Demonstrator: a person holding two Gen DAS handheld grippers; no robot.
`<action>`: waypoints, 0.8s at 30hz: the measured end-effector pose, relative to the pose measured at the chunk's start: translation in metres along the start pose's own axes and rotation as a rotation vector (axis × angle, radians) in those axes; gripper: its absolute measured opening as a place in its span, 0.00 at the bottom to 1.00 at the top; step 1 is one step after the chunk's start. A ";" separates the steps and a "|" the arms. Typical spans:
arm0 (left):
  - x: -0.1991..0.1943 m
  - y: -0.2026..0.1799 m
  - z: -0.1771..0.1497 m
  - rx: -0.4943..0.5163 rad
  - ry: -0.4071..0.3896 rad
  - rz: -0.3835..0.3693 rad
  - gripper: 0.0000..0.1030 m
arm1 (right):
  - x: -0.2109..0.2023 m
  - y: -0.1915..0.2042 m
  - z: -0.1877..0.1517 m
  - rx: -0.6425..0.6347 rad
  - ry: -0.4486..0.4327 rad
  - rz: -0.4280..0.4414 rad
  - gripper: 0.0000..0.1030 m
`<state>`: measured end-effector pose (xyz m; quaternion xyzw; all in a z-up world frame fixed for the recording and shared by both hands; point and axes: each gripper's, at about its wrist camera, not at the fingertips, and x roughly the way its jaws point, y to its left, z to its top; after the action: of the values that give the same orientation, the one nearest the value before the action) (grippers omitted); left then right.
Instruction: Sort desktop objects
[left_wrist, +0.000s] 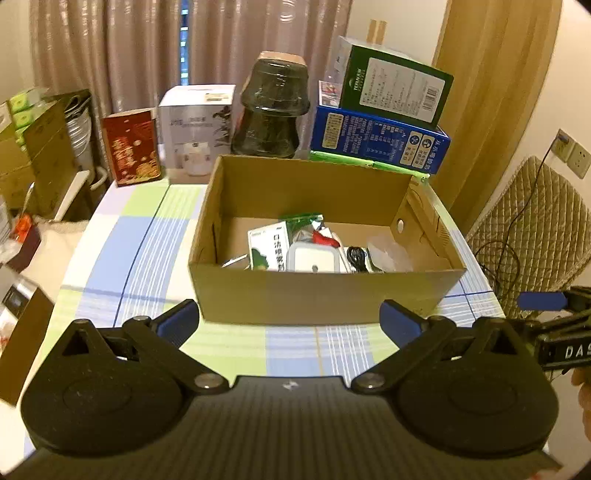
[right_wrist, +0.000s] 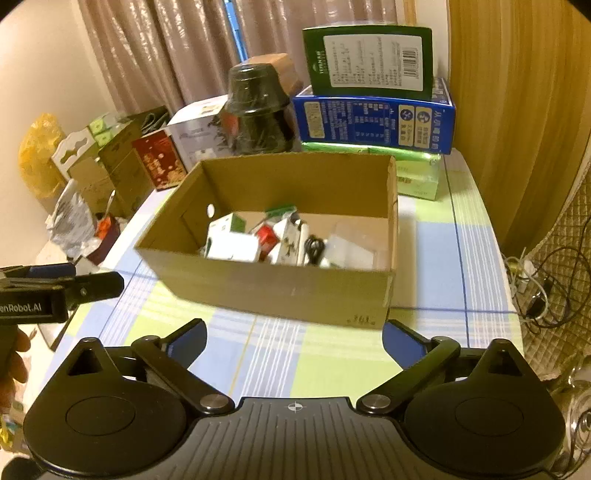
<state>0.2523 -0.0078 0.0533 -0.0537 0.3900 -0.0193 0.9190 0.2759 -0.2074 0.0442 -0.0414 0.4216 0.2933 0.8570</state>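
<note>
An open cardboard box stands on the checked tablecloth; it also shows in the right wrist view. Inside lie a white medicine carton, a white square device, a black cable, a green-and-red packet and clear plastic. My left gripper is open and empty, just in front of the box's near wall. My right gripper is open and empty, in front of the box's near right corner. Each gripper shows at the edge of the other's view.
Behind the box stand a red carton, a white appliance box, stacked dark bowls, and a blue box with a green box on top. A quilted chair with cables is at right. Clutter lies left of the table.
</note>
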 end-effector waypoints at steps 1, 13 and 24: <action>-0.006 -0.001 -0.004 -0.005 -0.002 0.015 0.99 | -0.006 0.002 -0.004 -0.003 -0.004 -0.007 0.98; -0.071 -0.014 -0.039 -0.008 -0.022 0.062 0.99 | -0.062 0.017 -0.052 0.024 -0.076 -0.070 0.98; -0.108 -0.030 -0.068 -0.037 -0.020 0.046 0.99 | -0.099 0.025 -0.079 0.044 -0.109 -0.076 0.98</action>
<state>0.1289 -0.0346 0.0867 -0.0617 0.3823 0.0095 0.9219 0.1607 -0.2585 0.0725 -0.0223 0.3788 0.2530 0.8899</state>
